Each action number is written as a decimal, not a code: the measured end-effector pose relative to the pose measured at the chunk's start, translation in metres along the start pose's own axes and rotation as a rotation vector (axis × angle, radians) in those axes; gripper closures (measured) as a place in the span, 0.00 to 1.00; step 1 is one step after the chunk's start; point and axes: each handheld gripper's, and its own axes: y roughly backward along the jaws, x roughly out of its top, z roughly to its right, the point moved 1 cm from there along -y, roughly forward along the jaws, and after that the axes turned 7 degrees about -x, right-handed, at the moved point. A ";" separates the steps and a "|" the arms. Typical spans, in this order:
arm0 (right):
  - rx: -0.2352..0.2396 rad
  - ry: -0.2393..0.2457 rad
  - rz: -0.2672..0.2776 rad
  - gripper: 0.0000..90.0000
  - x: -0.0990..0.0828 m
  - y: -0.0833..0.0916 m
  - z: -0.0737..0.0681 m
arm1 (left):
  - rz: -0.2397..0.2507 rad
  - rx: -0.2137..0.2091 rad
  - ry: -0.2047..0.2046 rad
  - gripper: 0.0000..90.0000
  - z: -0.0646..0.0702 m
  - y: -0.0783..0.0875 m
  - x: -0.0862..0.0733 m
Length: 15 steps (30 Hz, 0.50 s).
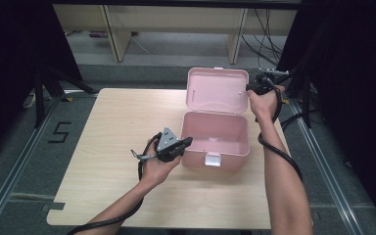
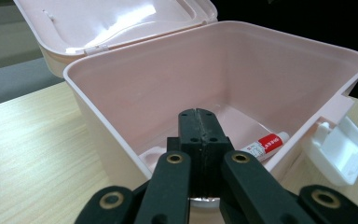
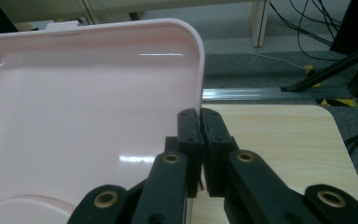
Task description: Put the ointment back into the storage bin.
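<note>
One pink box (image 1: 215, 134) sits on the wooden table (image 1: 112, 147), toward the right side, lid (image 1: 218, 91) swung up and back so the box is open. One lid, one white latch (image 1: 212, 159) hanging on the box's near front wall.

Two grippers, one per hand. Left gripper (image 1: 187, 142) is at the box's near-left wall, tips at the rim. In the left gripper view its jaws are pressed fully together with nothing between them, pointing over the rim into the box (image 2: 223, 79). One small white tube with a red label (image 2: 266, 145) lies on the box floor, against the wall on the latch (image 2: 338, 148) side. Nothing else seen inside.

Right gripper (image 1: 249, 88) is at the lid's right edge, raised above the table. In the right gripper view the jaws are nearly together, clamped on the lid's thin edge (image 3: 200, 88): one jaw on the inner face, the other on the outside. Lid's inner face (image 3: 88, 107) is glossy, plain pink.

Two forearms enter from the bottom of the high view. One cable trails from each gripper.
</note>
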 end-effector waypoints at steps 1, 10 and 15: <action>0.000 0.008 0.000 0.98 0.000 0.001 0.000 | -0.001 0.000 0.000 1.00 0.000 0.000 0.000; 0.010 0.020 0.029 0.99 -0.002 0.008 0.002 | -0.001 0.001 0.000 1.00 0.000 0.000 0.000; 0.013 0.004 0.046 0.98 -0.004 0.010 0.002 | 0.001 0.003 0.004 1.00 -0.001 -0.001 0.000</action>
